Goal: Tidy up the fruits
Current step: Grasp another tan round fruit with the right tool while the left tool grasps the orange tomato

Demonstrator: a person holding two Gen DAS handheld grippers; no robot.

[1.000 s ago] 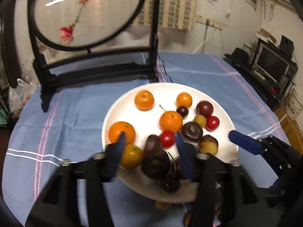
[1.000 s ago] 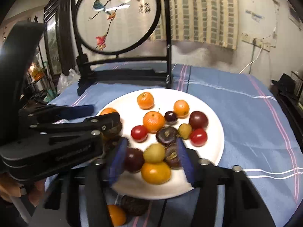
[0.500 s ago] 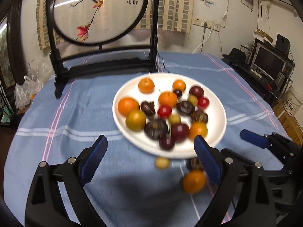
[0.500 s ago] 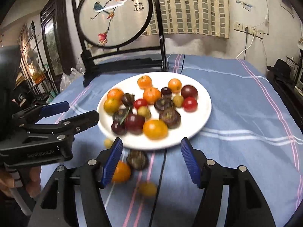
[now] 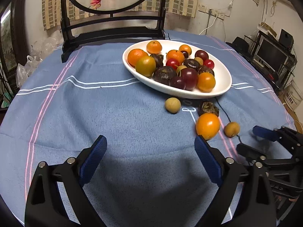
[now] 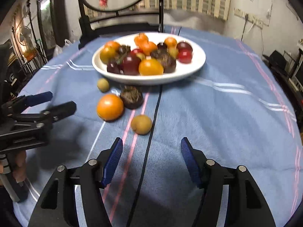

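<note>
A white plate (image 5: 223,79) (image 6: 197,64) holds several oranges, dark plums and red cherry tomatoes. In front of it on the blue cloth lie an orange fruit (image 5: 207,125) (image 6: 110,106), a dark brown fruit (image 5: 208,108) (image 6: 132,96) and two small tan fruits, one by the plate (image 5: 172,105) (image 6: 103,84) and one nearer (image 5: 232,129) (image 6: 141,124). My left gripper (image 5: 150,151) is open and empty, short of the loose fruits. My right gripper (image 6: 150,151) is open and empty, just short of the nearer tan fruit.
A black wooden stand with a round embroidered screen (image 5: 113,30) stands at the table's back edge. A thin black cable (image 6: 153,117) runs across the cloth. The round table drops off at left and right; a monitor (image 5: 270,54) sits at far right.
Both grippers have opened and drawn back from over the plate, toward me. Several loose fruits on the cloth in front of the plate have come into view.
</note>
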